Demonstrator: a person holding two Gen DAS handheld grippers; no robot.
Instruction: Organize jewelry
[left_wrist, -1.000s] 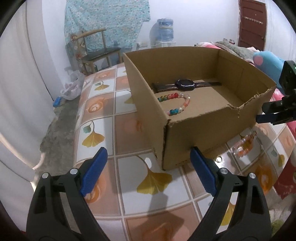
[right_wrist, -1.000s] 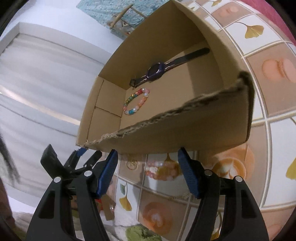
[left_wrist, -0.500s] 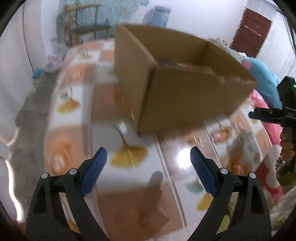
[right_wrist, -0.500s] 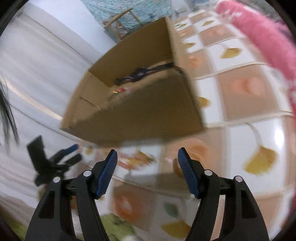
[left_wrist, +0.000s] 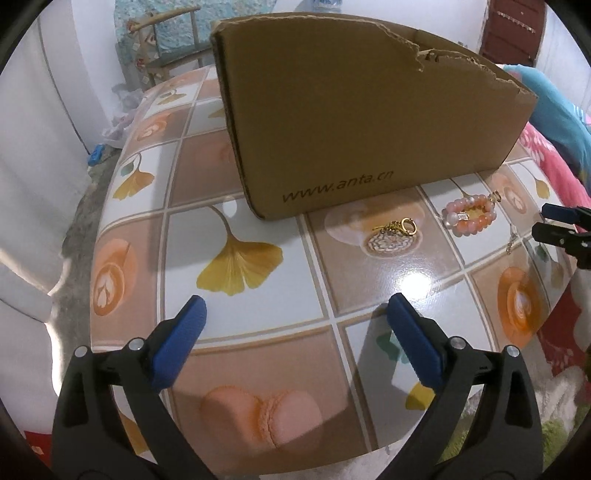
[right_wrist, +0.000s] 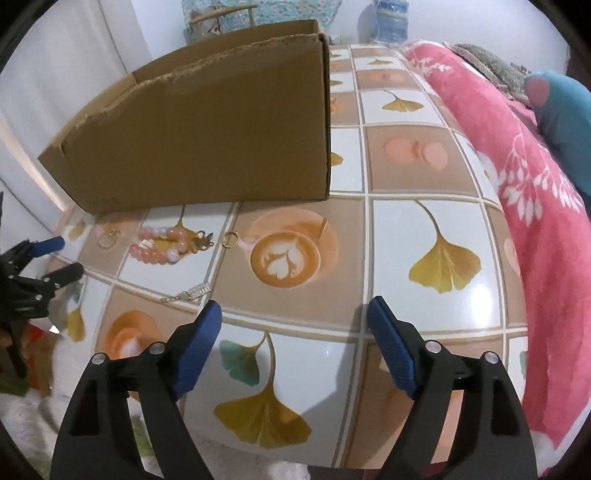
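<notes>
Left claw (left_wrist: 295, 325) opening wide, empty; right claw (right_wrist: 295, 325) opening, empty, above table (right_wrist: 424, 229).

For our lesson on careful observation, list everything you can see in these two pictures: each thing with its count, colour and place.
cardboard box: one, brown, on the table behind the jewelry
bead bracelet: one, pink and white, on the table in front of the box
gold rings: two, one left of the bracelet, one right of it
thin chain: one, gold, nearer the camera than the bracelet
table: one, tiled pattern of yellow leaves and coffee cups
blanket: one, pink with white flowers, right of the table
chair: one, wooden, behind the table
water bottle: one, blue, far back
left gripper: black with blue jaws, opening, nothing between them
right gripper: same colours, jaws opening, nothing between them
</notes>
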